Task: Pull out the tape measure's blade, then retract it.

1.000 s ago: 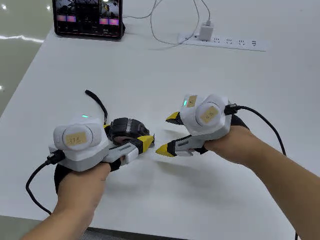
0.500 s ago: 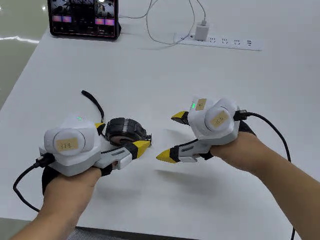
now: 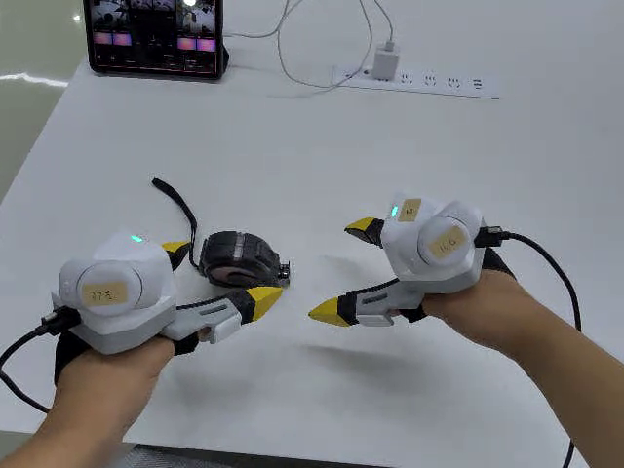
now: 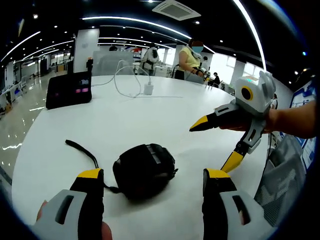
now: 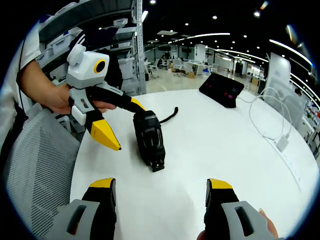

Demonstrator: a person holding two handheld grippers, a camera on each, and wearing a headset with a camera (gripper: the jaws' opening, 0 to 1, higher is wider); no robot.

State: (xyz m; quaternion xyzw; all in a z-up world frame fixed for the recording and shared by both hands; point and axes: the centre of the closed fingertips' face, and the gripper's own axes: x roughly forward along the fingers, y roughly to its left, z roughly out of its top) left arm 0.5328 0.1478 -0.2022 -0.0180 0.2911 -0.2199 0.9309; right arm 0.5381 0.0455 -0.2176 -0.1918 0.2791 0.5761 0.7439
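A black tape measure [image 3: 237,257] lies on the white table [image 3: 292,156], its black strap [image 3: 175,202] trailing to the far left. No blade shows outside its case. My left gripper [image 3: 219,276] is open, its yellow tips on either side of the case's near end without touching it. In the left gripper view the tape measure [image 4: 145,170] sits just ahead of the left gripper [image 4: 152,176], between its jaws. My right gripper [image 3: 343,269] is open and empty, a short way right of the case. The right gripper view has the tape measure [image 5: 149,137] ahead of the right gripper [image 5: 160,185], with the left gripper [image 5: 122,122] beyond.
A dark tablet [image 3: 156,34] stands at the far left edge. A white power strip [image 3: 419,80] with a plugged charger [image 3: 384,60] and white cable lies at the back. The table's left edge [image 3: 44,146] drops to the floor. People stand in the background [image 4: 190,55].
My left gripper has drawn back toward me and to the left, so the tape measure's case now sits further out between its tips. The right gripper has drifted slightly right. The camera has shifted.
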